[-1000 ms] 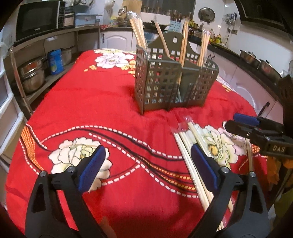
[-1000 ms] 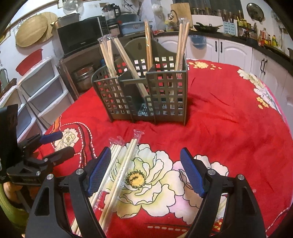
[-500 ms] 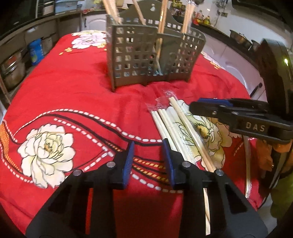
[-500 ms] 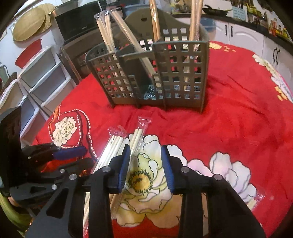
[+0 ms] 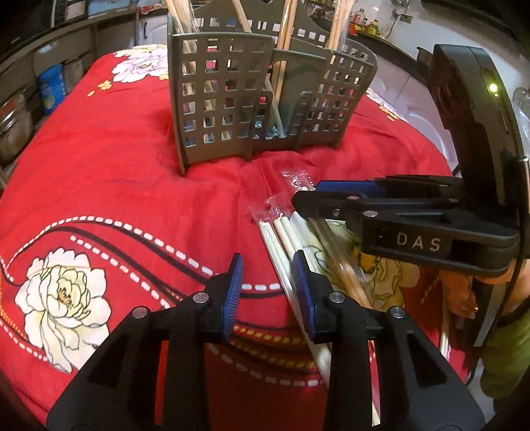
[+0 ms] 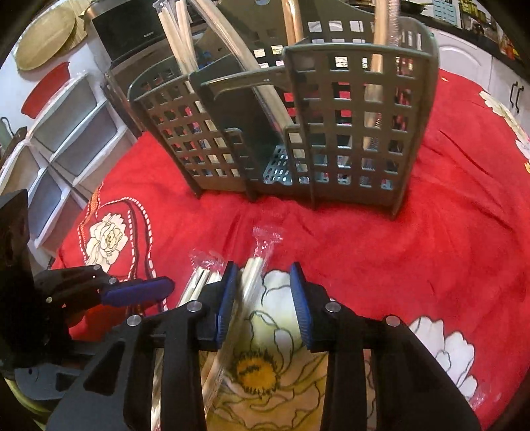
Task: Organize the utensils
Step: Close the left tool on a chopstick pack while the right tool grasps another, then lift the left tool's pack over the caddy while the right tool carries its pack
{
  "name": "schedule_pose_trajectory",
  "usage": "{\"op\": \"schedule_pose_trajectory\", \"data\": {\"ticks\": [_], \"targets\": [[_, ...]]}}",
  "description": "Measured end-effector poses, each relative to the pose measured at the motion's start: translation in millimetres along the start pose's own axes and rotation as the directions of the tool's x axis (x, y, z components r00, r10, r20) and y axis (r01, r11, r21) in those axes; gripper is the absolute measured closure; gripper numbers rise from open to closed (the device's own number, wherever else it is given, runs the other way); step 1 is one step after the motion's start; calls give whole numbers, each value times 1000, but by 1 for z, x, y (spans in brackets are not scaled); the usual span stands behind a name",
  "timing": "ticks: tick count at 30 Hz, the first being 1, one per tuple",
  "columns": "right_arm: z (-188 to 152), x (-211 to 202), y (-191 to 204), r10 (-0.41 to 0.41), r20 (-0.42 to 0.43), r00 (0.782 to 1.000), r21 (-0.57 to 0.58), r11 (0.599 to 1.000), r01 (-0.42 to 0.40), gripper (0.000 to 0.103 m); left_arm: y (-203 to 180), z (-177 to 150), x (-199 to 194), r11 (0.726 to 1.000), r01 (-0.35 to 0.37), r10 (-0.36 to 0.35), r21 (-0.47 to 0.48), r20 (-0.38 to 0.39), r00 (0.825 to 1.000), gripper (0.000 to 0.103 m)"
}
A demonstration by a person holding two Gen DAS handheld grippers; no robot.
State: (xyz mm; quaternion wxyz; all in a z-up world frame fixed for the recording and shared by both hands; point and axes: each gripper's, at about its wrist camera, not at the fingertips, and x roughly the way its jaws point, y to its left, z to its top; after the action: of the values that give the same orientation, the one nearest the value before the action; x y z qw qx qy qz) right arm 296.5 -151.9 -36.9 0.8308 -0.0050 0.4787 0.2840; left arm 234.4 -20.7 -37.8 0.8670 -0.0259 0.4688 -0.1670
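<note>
Both grippers dropped toward wrapped chopsticks [image 6: 255, 275]; left jaws narrowed, empty; right jaws closing around 1 pack.

A home kitchen — microwave [image 6: 132, 30], white cabinets [image 6: 463, 63] and steel pots [image 5: 13, 129].

Black handheld grippers with blue pads

The left gripper [image 5: 268, 291] and right gripper [image 6: 263, 303] have black plastic arms, silver rivets and ribbed blue pads [image 5: 232, 293]; the right one bears white "DAS" lettering, a green light and a green sleeve [image 5: 506, 361] at the frame's lower right.
</note>
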Motion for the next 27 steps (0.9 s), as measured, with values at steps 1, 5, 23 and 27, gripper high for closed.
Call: {"op": "schedule_pose_trajectory", "data": {"ticks": [1, 5, 23, 27], "targets": [[1, 1, -1, 0, -1, 1000, 3, 1000, 0, 78, 0, 2, 1, 1000, -1, 1, -1, -2, 1000, 77], [4, -1, -8, 17, 5, 1000, 17, 1000, -17, 93, 3, 10, 6, 1000, 7, -7, -13, -14, 1000, 77], [0, -38, -14, 23, 107, 994, -1, 1000, -23, 95, 11, 30, 16, 1000, 13, -14, -21, -2, 1000, 95], [2, -40, -10, 19, 115, 993, -3, 1000, -19, 95, 20, 26, 6, 998, 41, -41, -38, 4, 999, 95]]}}
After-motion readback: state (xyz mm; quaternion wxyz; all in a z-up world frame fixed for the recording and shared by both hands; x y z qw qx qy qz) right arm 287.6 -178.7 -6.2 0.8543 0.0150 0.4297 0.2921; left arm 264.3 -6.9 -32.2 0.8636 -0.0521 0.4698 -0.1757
